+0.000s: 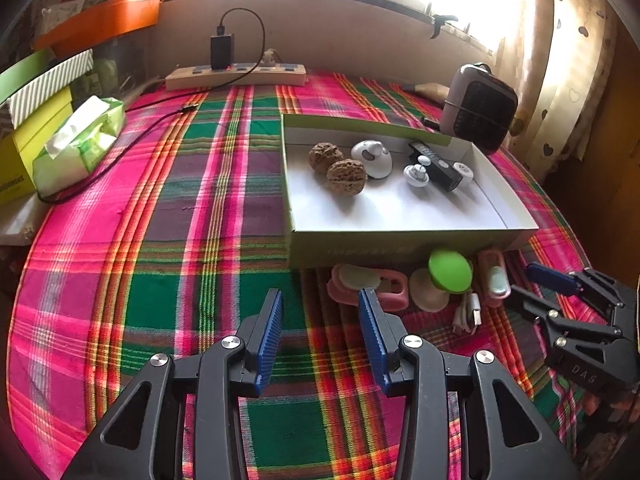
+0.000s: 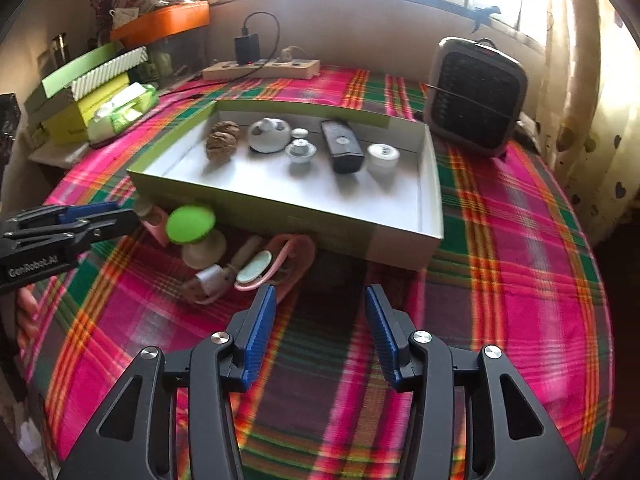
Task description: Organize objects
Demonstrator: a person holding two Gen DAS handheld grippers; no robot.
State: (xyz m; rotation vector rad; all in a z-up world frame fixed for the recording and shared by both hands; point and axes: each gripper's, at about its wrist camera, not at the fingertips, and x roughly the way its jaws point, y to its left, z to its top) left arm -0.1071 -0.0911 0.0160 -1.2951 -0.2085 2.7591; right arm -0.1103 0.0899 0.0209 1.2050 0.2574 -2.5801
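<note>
A shallow green-sided box (image 1: 400, 245) (image 2: 280, 216) with a white inside holds two walnuts (image 1: 346, 176) (image 2: 221, 145), a white rounded case (image 1: 372, 158), a black remote-like device (image 1: 434, 164) (image 2: 342, 146) and small white knobs. Loose on the plaid cloth before its front wall lie a green disc (image 1: 450, 271) (image 2: 190, 218), a pink holder (image 1: 396, 286), a white USB cable (image 1: 470, 312) (image 2: 208, 278) and a pink clip (image 2: 280, 264). My left gripper (image 1: 320, 300) (image 2: 128, 213) stands open beside the pink holder, gripping nothing. My right gripper (image 2: 320, 294) (image 1: 522, 279) is open over bare cloth, right of the clip.
A small grey heater (image 1: 478, 108) (image 2: 474, 96) stands behind the box at the right. A power strip (image 1: 236, 74) with a black charger lies along the back wall. A tissue pack (image 1: 80, 144) and stacked boxes sit at the left. A curtain hangs at the right.
</note>
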